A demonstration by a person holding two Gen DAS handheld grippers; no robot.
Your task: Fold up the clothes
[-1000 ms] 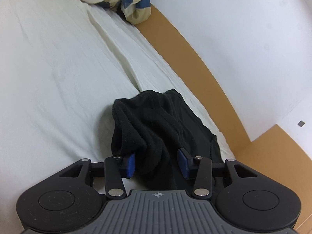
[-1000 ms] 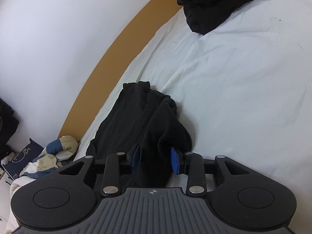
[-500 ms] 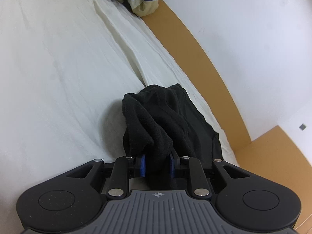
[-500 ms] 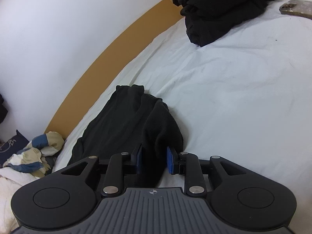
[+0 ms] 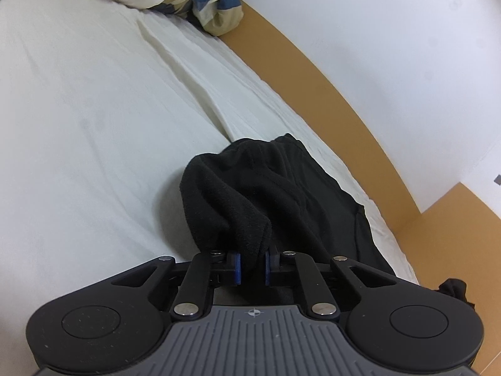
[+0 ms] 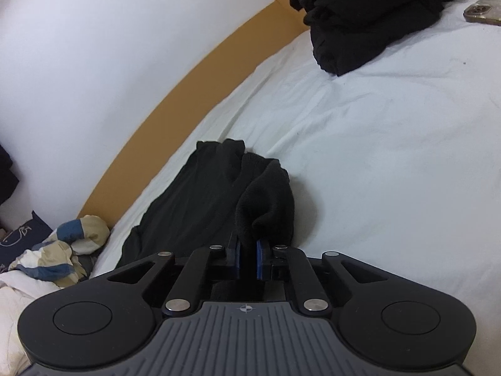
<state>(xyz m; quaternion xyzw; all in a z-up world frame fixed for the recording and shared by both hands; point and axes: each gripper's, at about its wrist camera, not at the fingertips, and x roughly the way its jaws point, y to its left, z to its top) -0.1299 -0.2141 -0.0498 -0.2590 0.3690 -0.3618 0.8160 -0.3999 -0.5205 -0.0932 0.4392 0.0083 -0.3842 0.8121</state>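
A white-sheeted bed fills both views, edged on its far side by a tan band along the foot of a white wall. A black garment lies stretched along the bed's wall-side edge, and each pair of tongs meets it from an opposite end.

The left tongs are closed on a thick bunch of the garment's fleecy cloth, which bulges out right in front of the blue pads. Beyond that bunch the garment runs straight ahead and slightly right of these tongs, its flatter part lying towards the tan band. The right tongs are likewise clamped on a fold of the same black garment, with the pads nearly together; from here the cloth runs ahead and to the left, again with the flat part on the wall side and a raised ridge on the open-bed side.

So the garment's long axis lies along the line between the two pairs of tongs, roughly parallel to the tan band, and each holds one end of the ridge. Neither is nearer than the other: both are already touching the cloth. Any folding move would, I judge, turn on carrying that gripped edge across the long axis, or bringing the two ends together along it; the pictures do not settle which.

Well ahead and right of the right tongs sits a dark pile of clothes, with a phone beside it. A patterned blanket lies far ahead of the left tongs.
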